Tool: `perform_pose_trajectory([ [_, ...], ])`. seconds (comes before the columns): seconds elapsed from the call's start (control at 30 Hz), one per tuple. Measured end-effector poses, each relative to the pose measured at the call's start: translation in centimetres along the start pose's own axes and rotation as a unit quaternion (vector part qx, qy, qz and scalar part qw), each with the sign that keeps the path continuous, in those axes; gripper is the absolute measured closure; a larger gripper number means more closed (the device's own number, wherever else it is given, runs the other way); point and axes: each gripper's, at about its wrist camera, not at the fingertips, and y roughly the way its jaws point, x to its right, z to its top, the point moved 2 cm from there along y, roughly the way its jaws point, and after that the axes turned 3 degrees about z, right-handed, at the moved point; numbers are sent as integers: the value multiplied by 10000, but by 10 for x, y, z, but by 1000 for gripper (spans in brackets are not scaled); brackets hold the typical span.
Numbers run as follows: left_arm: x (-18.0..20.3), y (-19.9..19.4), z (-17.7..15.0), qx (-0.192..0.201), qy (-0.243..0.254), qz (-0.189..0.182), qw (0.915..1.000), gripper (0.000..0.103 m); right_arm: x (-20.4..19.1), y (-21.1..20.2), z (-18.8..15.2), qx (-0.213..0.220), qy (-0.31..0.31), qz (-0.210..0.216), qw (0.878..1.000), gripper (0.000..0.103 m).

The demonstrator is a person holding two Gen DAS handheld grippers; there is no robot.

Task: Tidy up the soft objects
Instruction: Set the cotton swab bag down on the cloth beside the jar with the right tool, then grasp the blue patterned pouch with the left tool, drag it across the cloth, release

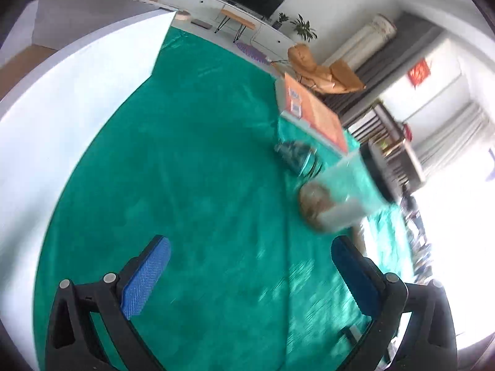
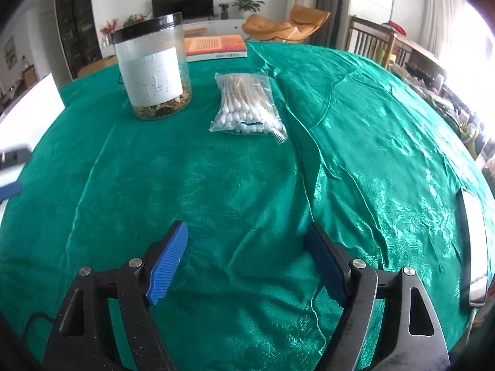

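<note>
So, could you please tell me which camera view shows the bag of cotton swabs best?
The right wrist view: the bag of cotton swabs lies sharp and unobstructed on the green cloth. The left wrist view is motion-blurred and shows no recognisable bag.

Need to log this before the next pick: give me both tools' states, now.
Left tool: open, holding nothing.
Right tool: open, empty above the green tablecloth.

In the left wrist view motion blur smears the jar (image 1: 337, 198) and a dark thing (image 1: 294, 154) beside it, which cannot be identified. The white box (image 1: 77, 99) runs off the left edge. In the right wrist view a phone-like slab (image 2: 473, 247) is cut by the right edge.
</note>
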Motion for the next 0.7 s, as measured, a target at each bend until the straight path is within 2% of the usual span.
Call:
perform_pose_trajectory([
  [0.1, 29, 33, 51, -246, -61, -261, 9993, 1, 2, 1, 1, 2, 20, 30, 10000, 21],
  [0.23, 56, 79, 90, -660, 162, 30, 9977, 1, 1, 2, 1, -2, 4, 22, 10000, 21],
  [0.27, 57, 89, 94, -737, 174, 134, 9970, 1, 1, 2, 1, -3, 1, 18, 10000, 20],
  [0.43, 60, 138, 94, -1240, 127, 403, 9914, 20, 0, 3, 2, -15, 9, 22, 10000, 19],
  [0.5, 62, 149, 91, -1332, 197, 528, 9895, 21, 0, 3, 2, -15, 12, 30, 10000, 19],
  [0.6, 69, 156, 87, -1311, 491, 745, 9873, 21, 1, 3, 3, -17, 14, 33, 10000, 18],
  [0.67, 71, 156, 88, -1267, 681, 926, 9853, 30, 1, 3, 3, -15, 14, 30, 10000, 18],
  [0.7, 74, 157, 88, -1210, 819, 960, 9846, 38, 1, 3, 3, -15, 15, 30, 10000, 18],
])
